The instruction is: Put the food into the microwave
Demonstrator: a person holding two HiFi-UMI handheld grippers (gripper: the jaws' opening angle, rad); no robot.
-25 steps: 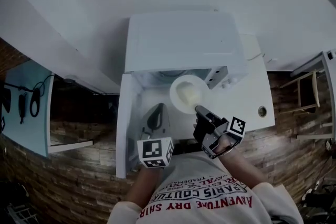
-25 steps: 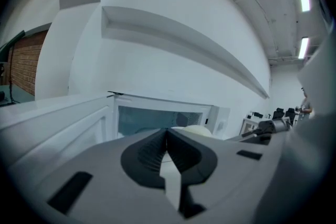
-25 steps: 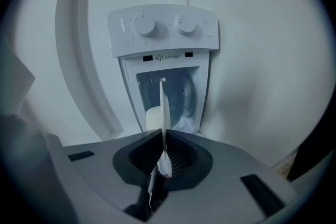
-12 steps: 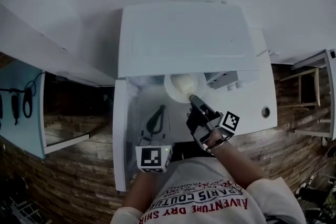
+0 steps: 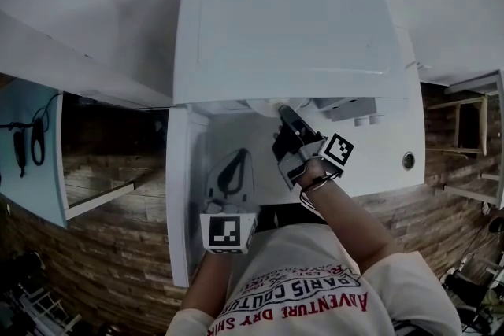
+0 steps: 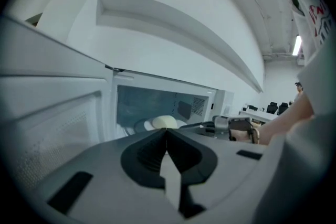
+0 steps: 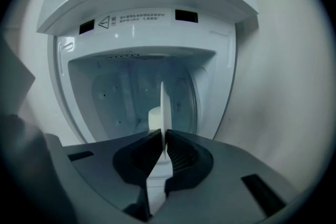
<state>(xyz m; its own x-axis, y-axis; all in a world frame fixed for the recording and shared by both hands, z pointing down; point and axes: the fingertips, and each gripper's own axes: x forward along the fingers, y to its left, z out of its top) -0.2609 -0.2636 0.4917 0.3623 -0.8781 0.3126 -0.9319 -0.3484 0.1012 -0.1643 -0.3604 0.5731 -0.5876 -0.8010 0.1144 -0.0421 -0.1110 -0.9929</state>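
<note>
At the open mouth of the microwave point(image 5: 283, 35), your right gripper point(image 7: 163, 136) was clamped on the near rim of the plate point(image 7: 163, 105). Its fingers were pinching that rim, which showed edge-on between them in the right gripper view. From the head view, the gripper's tip sat just under the front edge of the microwave's top. Only a thin pale arc of the plate showed there, the rest being hidden beneath the top.

The food point(image 6: 165, 121), a pale rounded lump, sat on the plate. Seen from the left gripper view, plate and food were inside the cavity, towards its left side, with your right gripper reaching in from the right. Whether the plate was resting on the cavity floor or held clear of it could not be determined.

The door point(image 5: 179, 193) stood swung open on the left, its inner face towards the cavity. Your left gripper point(image 5: 239, 157) was held on the near side of the opening, just right of the door and left of your right gripper, well apart from the plate. Its fingers were pressed together with nothing between them, and it pointed towards the cavity.

The microwave stood on a white counter point(image 5: 378, 161), which extended to the right of it. Your right forearm crossed the counter's near edge.
</note>
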